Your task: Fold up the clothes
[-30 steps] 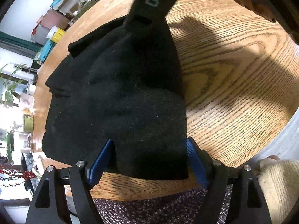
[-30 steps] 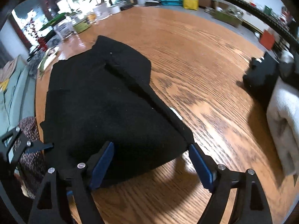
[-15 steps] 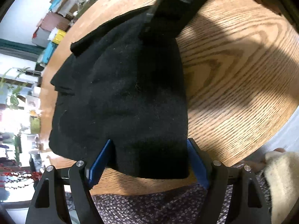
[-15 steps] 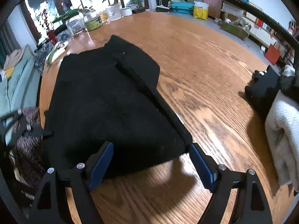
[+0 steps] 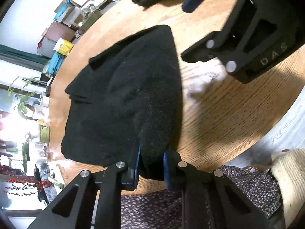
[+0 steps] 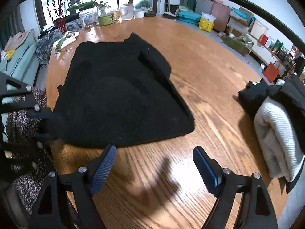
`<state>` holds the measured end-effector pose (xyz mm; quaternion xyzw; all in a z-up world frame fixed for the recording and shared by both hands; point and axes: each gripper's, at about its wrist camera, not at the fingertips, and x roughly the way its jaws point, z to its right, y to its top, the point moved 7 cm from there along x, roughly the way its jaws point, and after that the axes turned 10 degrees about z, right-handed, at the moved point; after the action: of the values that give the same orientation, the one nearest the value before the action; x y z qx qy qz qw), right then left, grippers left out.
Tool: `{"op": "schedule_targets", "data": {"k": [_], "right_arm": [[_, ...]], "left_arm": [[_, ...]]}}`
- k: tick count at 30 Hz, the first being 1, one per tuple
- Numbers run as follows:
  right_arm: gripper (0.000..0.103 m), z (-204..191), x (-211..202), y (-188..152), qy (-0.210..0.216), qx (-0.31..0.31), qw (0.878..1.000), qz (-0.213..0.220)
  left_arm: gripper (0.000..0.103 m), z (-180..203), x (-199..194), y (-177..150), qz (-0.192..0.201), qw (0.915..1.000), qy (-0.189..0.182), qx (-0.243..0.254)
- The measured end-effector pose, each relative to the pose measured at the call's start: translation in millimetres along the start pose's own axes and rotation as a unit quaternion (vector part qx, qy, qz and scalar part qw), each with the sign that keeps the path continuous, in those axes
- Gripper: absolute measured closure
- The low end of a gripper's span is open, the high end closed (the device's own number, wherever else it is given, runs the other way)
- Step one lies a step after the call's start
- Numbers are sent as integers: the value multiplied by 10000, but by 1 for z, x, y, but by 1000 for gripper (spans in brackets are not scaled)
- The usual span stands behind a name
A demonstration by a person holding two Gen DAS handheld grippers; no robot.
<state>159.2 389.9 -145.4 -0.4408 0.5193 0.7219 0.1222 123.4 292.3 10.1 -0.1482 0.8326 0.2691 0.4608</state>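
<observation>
Left wrist: our left gripper (image 5: pixel 151 164) jaws pinch the near edge of the black garment (image 5: pixel 129 103), which lies on the wood counter (image 5: pixel 219 114). Right gripper (image 5: pixel 236 43) hangs far right above the counter.

Right wrist: our right gripper (image 6: pixel 154 167) jaws wide open, holding nothing, just near of the garment (image 6: pixel 122 99). Folded white knit (image 6: pixel 276 137) far right.

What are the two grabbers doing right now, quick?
Left gripper: closed, pinching the near edge of the black garment.
Right gripper: open, holding nothing, above the wooden table.
</observation>
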Motion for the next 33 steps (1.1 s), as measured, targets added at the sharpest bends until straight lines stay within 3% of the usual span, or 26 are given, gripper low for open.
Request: {"op": "schedule_targets", "data": {"k": [2,7,11,14,18,25,28,33], "right_arm": [[17,4,-4,2,35,181,9998,61],[17,22,3,10,394,1547,9871,106],[17,26,16,22,53,1697,9855,56],[17,24,28,28,158,1841,9828,-57],[17,17,40,21,450,2335,9705,-402],[17,-2,46,20,4,2053,9773,-521],[17,-19,51,21,60,1686,9834,-669],[18,-19,39,18,422,2053,9751,-725]], "left_arm": [[83,-3,-6,-1,44,10000,5,-30],[83,8,-14,-10,74,9999,-47,-148],[83,7,-21,-11,104,9995,-125,-269],[83,1,-22,-13,90,9992,-139,-363],[83,-9,-22,-22,62,9982,-145,-572],[83,-4,-21,-33,-26,9988,-186,-460],[83,-5,-22,-38,-58,9985,-199,-510],[83,-16,-24,-50,-62,9960,-385,-801]]}}
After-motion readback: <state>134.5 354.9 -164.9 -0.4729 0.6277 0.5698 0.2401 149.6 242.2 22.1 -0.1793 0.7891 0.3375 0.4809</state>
